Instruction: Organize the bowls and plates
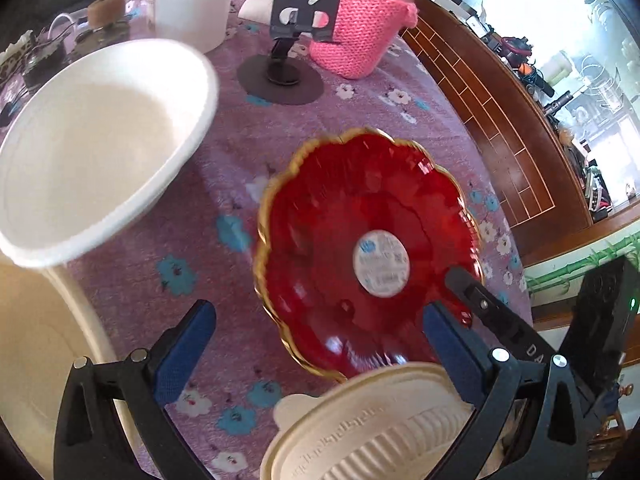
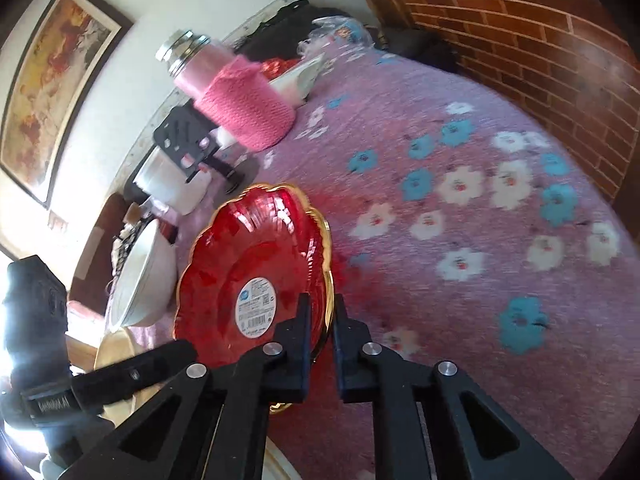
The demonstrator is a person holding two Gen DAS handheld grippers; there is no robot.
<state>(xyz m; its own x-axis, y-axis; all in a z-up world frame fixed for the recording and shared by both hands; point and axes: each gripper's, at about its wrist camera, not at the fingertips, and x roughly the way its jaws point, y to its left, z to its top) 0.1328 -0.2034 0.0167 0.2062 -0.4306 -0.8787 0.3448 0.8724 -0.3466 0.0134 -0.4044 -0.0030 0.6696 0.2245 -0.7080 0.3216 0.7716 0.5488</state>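
A red glass plate (image 1: 360,220) with a gold scalloped rim and a round white sticker is tilted over the purple floral tablecloth (image 1: 224,184). My right gripper (image 2: 322,300) is shut on the plate (image 2: 248,264), one finger on each side of its gold edge; in the left wrist view one of its fingers (image 1: 476,300) shows at the plate's right rim. My left gripper (image 1: 318,310) stands open, its blue pads (image 1: 188,344) wide apart above a cream ribbed lid (image 1: 380,424), touching nothing. A white bowl (image 1: 100,140) sits tilted at the left (image 2: 140,276).
A cream plate (image 1: 36,340) lies under the white bowl. At the back stand a pink bottle in a knitted sleeve (image 1: 360,36), a black phone stand (image 1: 288,48) and a white tub (image 1: 188,4). Brick-patterned wood (image 1: 488,104) lies beyond the table's right edge.
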